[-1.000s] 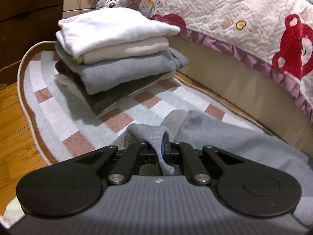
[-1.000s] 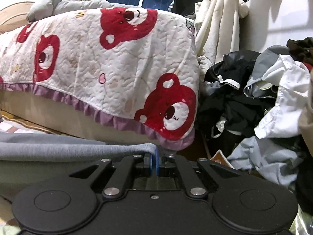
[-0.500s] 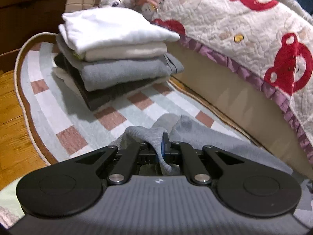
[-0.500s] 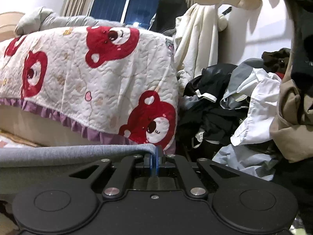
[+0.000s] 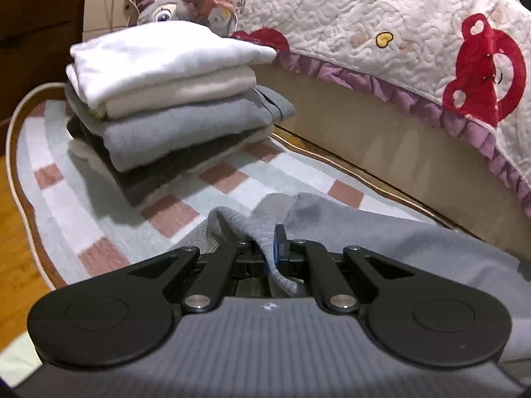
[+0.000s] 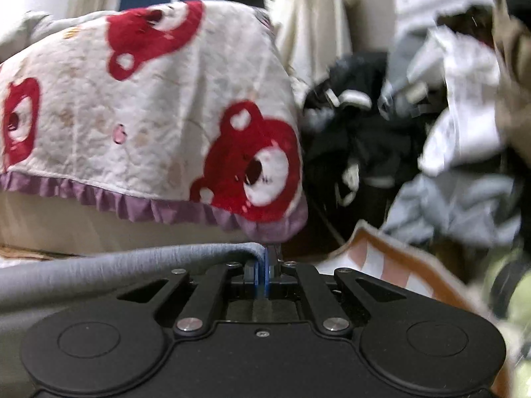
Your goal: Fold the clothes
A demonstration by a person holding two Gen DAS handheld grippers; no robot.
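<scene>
While both grippers pinch opposite ends of a grey garment, the cloth lies spread low over a checked rug beside a bed. The left gripper has its jaws clamped narrow on a bunched corner of the grey fabric, a tongue of which hangs down between the fingers toward the camera. From that pinch the garment runs off to the gripper's right, its surface loosely rumpled against the rug. Ahead and to the left of this gripper stands a stack of folded clothes, white on top, cream beneath, then grey and darker layers, resting on the rug. Behind the stack, a plush toy leans against the quilt, which is white with red bears and a purple frill and drapes over the bed to the gripper's front right. The right gripper is likewise closed tight on an edge of the garment, which stretches away in a rolled fold to that gripper's left. Straight ahead of it the same quilt hangs over the bed's corner. To its front right a heap of unfolded clothes, black, white and pale grey, is piled against the wall, blurred in this view. A corner of the rug shows just right of the fingers.
</scene>
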